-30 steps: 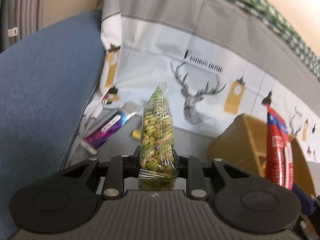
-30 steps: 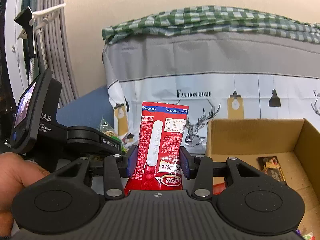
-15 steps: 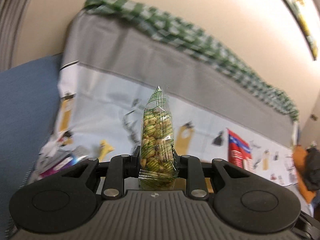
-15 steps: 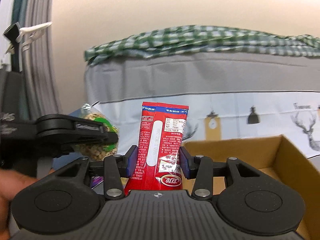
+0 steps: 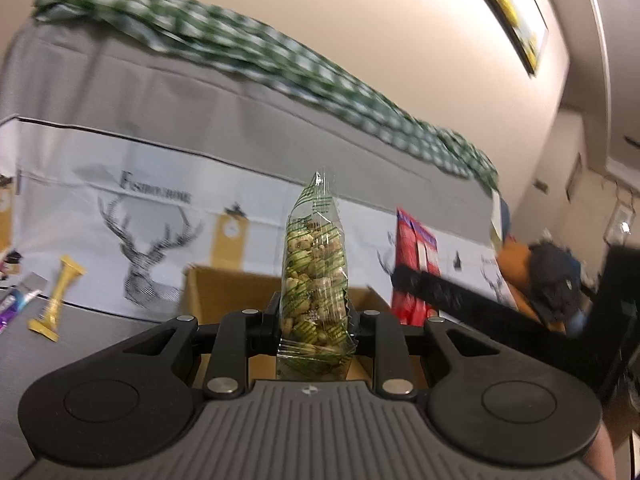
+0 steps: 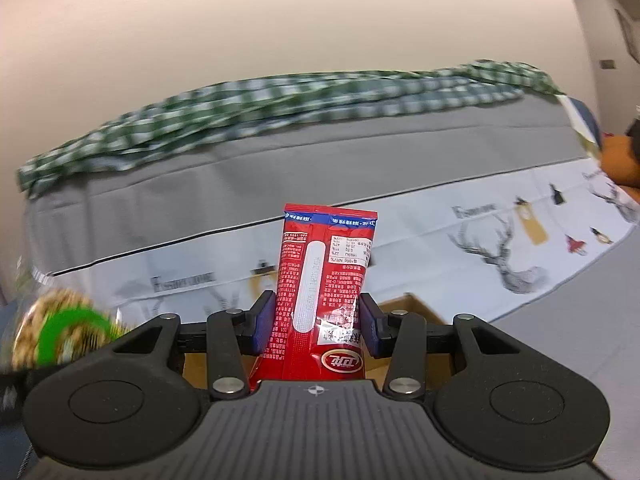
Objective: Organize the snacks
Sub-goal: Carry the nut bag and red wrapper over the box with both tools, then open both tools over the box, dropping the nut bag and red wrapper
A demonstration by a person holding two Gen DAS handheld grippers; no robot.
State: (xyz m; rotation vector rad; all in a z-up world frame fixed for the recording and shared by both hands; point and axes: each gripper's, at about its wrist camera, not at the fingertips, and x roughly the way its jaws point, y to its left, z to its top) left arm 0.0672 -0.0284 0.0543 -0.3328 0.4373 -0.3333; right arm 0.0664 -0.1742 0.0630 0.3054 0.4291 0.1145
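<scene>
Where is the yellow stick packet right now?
In the left wrist view, the yellow stick packet lies at the far left on the grey surface, beside a purple wrapper and left of the cardboard box, well clear of the left gripper.

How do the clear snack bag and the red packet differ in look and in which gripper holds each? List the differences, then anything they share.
The clear bag is see-through with green stripes, its puffed pieces showing; the red packet is opaque with printed text.
The clear bag tapers to a crimped point; the red packet ends in a flat, square top.
The left gripper holds the clear bag; the right gripper holds the red packet.
Both stand upright, clamped near the lower end.
</scene>
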